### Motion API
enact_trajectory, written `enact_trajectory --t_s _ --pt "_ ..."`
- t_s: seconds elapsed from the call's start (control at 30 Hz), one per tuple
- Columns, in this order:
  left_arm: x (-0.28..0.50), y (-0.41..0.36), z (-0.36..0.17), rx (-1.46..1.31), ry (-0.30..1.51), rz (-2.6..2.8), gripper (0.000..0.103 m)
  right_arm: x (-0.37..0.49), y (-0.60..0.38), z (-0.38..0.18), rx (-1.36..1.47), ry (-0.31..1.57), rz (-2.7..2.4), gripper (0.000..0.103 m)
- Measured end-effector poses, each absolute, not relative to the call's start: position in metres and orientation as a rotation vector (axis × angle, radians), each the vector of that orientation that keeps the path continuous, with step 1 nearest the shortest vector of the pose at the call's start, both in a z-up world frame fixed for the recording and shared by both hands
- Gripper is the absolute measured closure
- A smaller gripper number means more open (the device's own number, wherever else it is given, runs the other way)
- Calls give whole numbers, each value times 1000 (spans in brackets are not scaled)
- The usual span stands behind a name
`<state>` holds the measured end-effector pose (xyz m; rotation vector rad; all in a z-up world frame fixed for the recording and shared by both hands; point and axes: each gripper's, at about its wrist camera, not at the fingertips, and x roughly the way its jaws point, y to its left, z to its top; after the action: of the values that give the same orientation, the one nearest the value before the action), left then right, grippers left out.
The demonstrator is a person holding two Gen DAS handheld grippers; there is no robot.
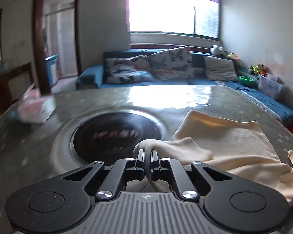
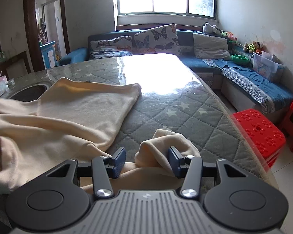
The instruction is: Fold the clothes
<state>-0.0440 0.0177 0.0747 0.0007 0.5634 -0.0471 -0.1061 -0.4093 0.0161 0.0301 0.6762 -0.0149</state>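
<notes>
Left fingers (image 1: pixel 147 157) clamped tight on a cuff-like fold of the cream garment (image 1: pixel 234 146) — cloth bunches between the pads and trails back under the gripper. Right fingers (image 2: pixel 146 159) stand apart, a second bunched end of the garment (image 2: pixel 72 107) lying between them, against the right pad but not squeezed. No grip on that side.

Garment lies spread on the tabletop (image 2: pixel 166 113), quilted star cover under a clear sheet. Main body sits to my left in the right view, one far corner laid flat, the near part rumpled in loose ridges.

Step in hand, as I judge it: get both ends held, then draw the cloth taut for a fold. To do it well — close the right fingers deep on the bunch, not on its tip, so it won't slip out. Lift both sides evenly, keep the edge straight between them, shake out the ridges before laying it over. Soft fleecy stuff; it will sag and drag.

Around: a round dark burner plate (image 1: pixel 117 134) is sunk in the tabletop just ahead of my left fingers, the garment's edge close beside it — a rim to catch on. Pink box (image 1: pixel 36 107) at the far left edge. Red stool (image 2: pixel 259 130) beside the right edge, below tabletop level, clear of the work. Sofa (image 2: pixel 244 74) with cushions well beyond.
</notes>
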Motion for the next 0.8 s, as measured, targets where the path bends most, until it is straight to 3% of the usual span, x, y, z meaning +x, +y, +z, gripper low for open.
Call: enact_trajectory --t_s 0.27,0.33,0.37,0.4,0.57,0.8 --pt "-77 48 47 -42 692 36 93 -118 -411 16 27 686 -38 54" --pt "-78 53 42 -46 718 57 85 -121 -416 16 33 689 -54 54" --pt "-80 55 42 -46 719 64 74 -122 -418 16 34 691 -65 54" --pt "-82 57 42 -46 720 70 70 -123 -421 16 35 693 -75 54" --pt "-87 58 52 -28 690 65 57 -125 -439 18 41 704 -119 53" --pt "-71 46 73 11 638 2 49 -111 -434 33 1 658 -88 53"
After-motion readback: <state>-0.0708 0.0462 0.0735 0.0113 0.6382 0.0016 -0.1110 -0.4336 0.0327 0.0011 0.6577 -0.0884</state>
